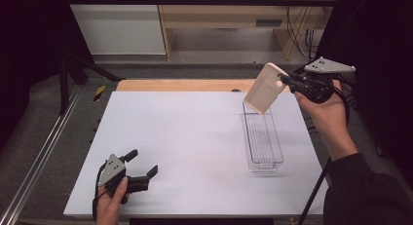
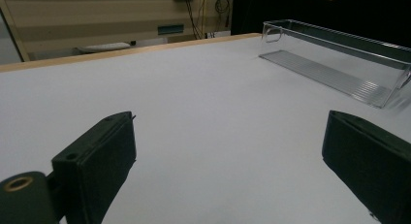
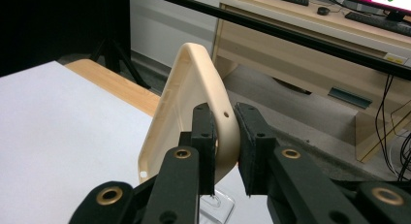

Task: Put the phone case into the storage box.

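Observation:
A cream plastic lid (image 1: 265, 87) hangs tilted in the air over the far end of a long clear bin (image 1: 279, 146). My right gripper (image 1: 283, 81) is shut on the lid's rim at its upper right. In the right gripper view both pads pinch the lid's (image 3: 194, 98) curved edge, with my right gripper (image 3: 225, 136) pointing toward the table's far side. The bin (image 2: 339, 42) stands empty on the white table. My left gripper (image 1: 143, 162) rests low near the front left of the table, open with nothing between its jaws, and my left gripper (image 2: 228, 151) points across the bare sheet.
The white table top (image 1: 185, 137) has a wooden strip (image 1: 180, 84) along its far edge. A metal rail (image 1: 44, 152) runs along the left side. A wooden desk (image 1: 229, 15) stands beyond the table, with cables (image 1: 302, 35) hanging at its right.

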Demonstrator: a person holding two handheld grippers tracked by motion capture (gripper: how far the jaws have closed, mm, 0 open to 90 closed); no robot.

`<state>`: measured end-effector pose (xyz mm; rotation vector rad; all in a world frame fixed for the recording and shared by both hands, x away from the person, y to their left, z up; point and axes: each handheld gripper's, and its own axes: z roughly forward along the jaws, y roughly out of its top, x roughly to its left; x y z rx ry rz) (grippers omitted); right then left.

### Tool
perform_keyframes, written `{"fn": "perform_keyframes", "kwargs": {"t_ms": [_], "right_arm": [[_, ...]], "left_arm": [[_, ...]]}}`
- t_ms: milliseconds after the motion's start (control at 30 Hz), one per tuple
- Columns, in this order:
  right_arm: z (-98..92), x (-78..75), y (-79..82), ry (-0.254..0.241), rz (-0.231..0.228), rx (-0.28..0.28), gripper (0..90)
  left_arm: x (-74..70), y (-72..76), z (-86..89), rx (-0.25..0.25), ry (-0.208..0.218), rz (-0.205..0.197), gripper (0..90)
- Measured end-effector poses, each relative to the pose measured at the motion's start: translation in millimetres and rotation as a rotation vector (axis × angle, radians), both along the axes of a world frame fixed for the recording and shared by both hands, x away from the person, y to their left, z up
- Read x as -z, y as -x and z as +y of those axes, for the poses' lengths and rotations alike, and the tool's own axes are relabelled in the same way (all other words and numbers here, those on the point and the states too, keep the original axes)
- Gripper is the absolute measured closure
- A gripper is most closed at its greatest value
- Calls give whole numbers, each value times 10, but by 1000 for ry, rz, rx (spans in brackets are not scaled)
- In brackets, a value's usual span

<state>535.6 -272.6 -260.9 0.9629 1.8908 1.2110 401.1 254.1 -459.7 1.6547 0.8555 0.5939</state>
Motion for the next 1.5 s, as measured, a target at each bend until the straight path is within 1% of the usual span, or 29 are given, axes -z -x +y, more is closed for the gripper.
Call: {"fn": "perform_keyframes", "kwargs": {"t_ms": [100,167,200,367,433,500,600,733,767,833,1000,1133,1300,1367,1500], "right_arm": [[-13,25,-4,9,7,5,787],[-21,51,-8,31,7,6,787],[-21,51,-8,31,7,6,787],[-34,102,-26,49,21,12,787],[-52,162,-55,58,34,14,787],[-64,209,-80,67,47,20,787],[-80,259,-113,71,54,26,787],[-86,294,-148,78,59,23,787],[-86,301,-155,79,60,24,787],[-84,309,-160,80,62,25,787],[-69,353,-191,92,64,30,786],[-68,385,-226,100,74,36,786],[-57,414,-241,107,75,40,786],[-54,422,-240,111,76,40,786],[-52,441,-250,121,80,41,786]], "left_arm": [[-1,-4,7,-5,6,-1,32],[-1,-9,20,-12,16,-2,29],[0,-12,28,-16,17,-2,29],[2,-15,62,-37,17,-9,28],[-5,-7,84,-56,25,-24,28],[-5,-4,102,-72,20,-31,28],[3,-8,120,-83,26,-29,29],[4,-11,126,-85,21,-30,31],[-6,-8,134,-84,11,-42,31],[-9,-6,140,-84,10,-48,31],[-8,-2,163,-86,24,-46,31],[-8,-2,152,-82,18,-45,31],[-15,5,158,-82,12,-53,31],[-15,4,172,-85,20,-53,31],[-16,4,173,-86,19,-52,31]]}}
